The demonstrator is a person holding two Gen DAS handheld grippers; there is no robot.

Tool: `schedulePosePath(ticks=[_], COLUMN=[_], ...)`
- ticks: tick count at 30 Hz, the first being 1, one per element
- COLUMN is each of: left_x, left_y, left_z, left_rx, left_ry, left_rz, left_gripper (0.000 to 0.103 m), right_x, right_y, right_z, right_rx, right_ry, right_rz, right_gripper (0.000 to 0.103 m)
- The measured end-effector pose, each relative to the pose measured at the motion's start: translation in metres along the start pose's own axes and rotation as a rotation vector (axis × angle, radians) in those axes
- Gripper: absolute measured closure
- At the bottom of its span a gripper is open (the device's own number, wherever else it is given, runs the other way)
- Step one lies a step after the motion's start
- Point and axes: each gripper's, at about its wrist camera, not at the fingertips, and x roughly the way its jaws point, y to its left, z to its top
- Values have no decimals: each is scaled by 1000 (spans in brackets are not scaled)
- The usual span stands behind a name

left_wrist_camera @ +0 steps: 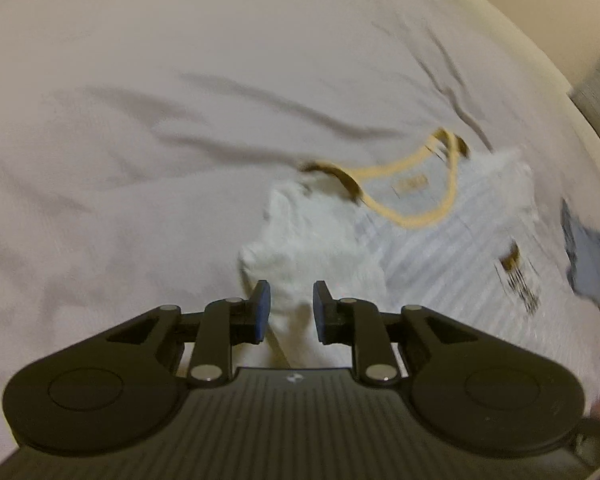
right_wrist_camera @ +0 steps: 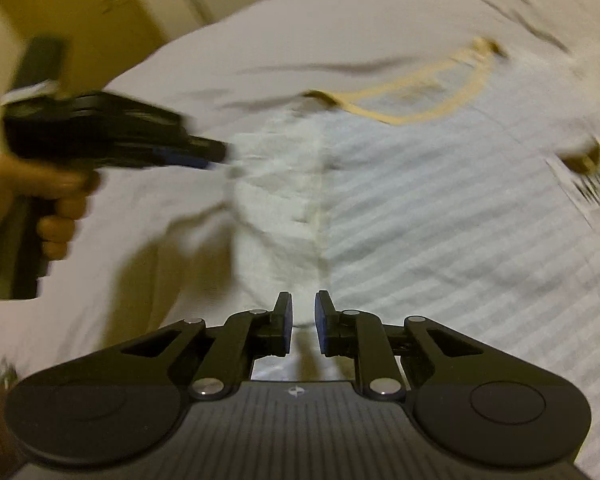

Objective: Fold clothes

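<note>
Nearest in the left wrist view, the left gripper (left_wrist_camera: 291,312) has its blue-padded fingers (left_wrist_camera: 263,308) spread apart, with white cloth showing in the gap; whether the pads touch that cloth cannot be told. In the right wrist view, the right gripper (right_wrist_camera: 303,322) holds its fingers a narrow gap apart, nothing visibly pinched between them, and the shirt's lower part runs under the tips and out of sight behind the gripper body.

The task's garment — a white shirt (left_wrist_camera: 452,252) with faint stripes and a yellow-trimmed neckline (left_wrist_camera: 412,184) — lies spread on a pale bedsheet (left_wrist_camera: 140,120). A plain white sleeve (left_wrist_camera: 312,240) lies just ahead of the left gripper. A dark print (left_wrist_camera: 518,280) on the chest is too smeared to read, and so is a small label inside the collar. At the right edge a blue-grey patch (left_wrist_camera: 586,256) is cut off by the frame; what it is cannot be told.

In the right wrist view the left gripper appears from the side, blurred by motion, held in a hand (right_wrist_camera: 56,196) at the shirt's left sleeve (right_wrist_camera: 268,176). Farther off, the wrinkled sheet runs to the bed's edge — beyond it only blurred tan surfaces (right_wrist_camera: 80,12).
</note>
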Motion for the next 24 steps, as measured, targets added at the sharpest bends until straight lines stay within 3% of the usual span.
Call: schedulePosePath(ticks=[3,7,11,16,20,24], left_x=[15,41,51,33,7,24], left_y=[-11,-3,21,32,30,11], left_z=[-5,-5,0,6,12,8], left_rx=[80,112,55,16,2,82], left_ry=[17,33,30,-9,-42,9], left_rz=[2,75,101,114,69,24], left_gripper=[86,86,89,91,91,91], right_x=[11,38,54,35,16,25], right_y=[21,36,27,17,20,37], right_z=[1,-1,-17,-30,-24,-9], right_rx=[-133,-271,-290,-267,-279,-323], right_ry=[-5,10,90,124,73,19], right_rz=[42,45,25,22,25,52], right_gripper=[84,84,85,85,84,84])
